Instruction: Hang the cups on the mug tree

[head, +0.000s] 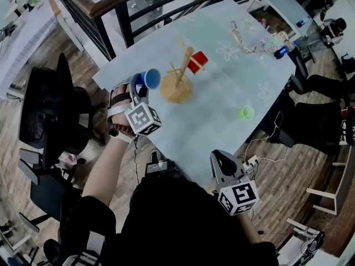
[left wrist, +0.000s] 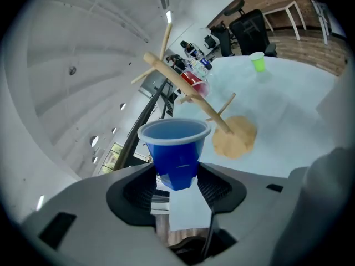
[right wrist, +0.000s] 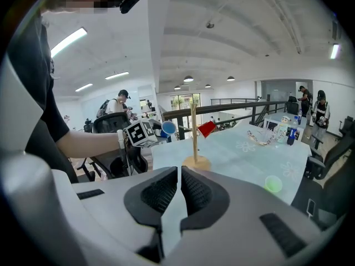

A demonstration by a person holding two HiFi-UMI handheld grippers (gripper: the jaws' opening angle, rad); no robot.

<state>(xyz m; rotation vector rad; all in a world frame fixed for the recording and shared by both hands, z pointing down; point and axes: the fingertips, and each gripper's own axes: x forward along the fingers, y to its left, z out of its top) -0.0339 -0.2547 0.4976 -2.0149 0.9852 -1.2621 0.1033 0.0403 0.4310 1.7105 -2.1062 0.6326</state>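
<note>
Blue cup point(head: 151, 78), body partly hidden, in left claw point(head: 137, 87).

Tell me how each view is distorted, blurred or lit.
Head view: wide-angle bending of the table edges, even light, no harsh shadows. Left gripper view: heavy fisheye, dark corners, blue cup sharp. Right gripper view: round black border, bright ceiling strip lights, green cup slightly soft.
</note>
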